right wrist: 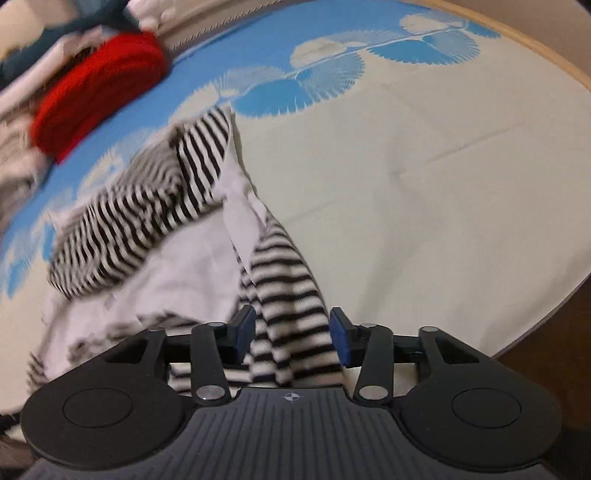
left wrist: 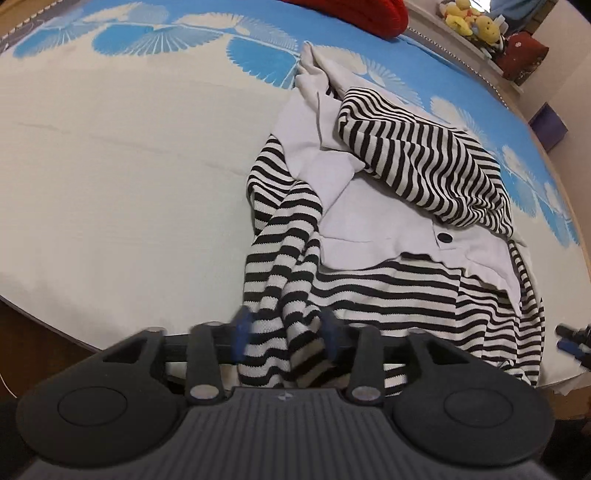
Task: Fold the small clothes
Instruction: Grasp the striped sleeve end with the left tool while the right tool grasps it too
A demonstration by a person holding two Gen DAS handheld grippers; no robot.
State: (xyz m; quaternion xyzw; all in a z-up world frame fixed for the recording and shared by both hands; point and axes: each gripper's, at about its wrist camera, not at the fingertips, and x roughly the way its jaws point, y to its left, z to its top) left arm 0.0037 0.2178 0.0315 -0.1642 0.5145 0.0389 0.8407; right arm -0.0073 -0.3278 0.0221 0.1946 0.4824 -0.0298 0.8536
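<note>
A small black-and-white striped garment with pale lilac panels (left wrist: 388,206) lies crumpled on a cream and blue patterned sheet (left wrist: 129,166). My left gripper (left wrist: 284,332) has striped fabric bunched between its blue pads at the garment's near edge. My right gripper (right wrist: 291,332) has a striped fold (right wrist: 288,295) between its pads. In the right wrist view the garment (right wrist: 140,221) stretches away to the left, blurred. The right gripper's tip (left wrist: 572,339) shows at the right edge of the left wrist view.
A red knitted item (right wrist: 99,92) lies at the far side of the sheet, also in the left wrist view (left wrist: 354,14). Plush toys (left wrist: 472,20) sit on a ledge behind. The bed's wooden edge (right wrist: 546,55) curves along the right; dark floor lies below.
</note>
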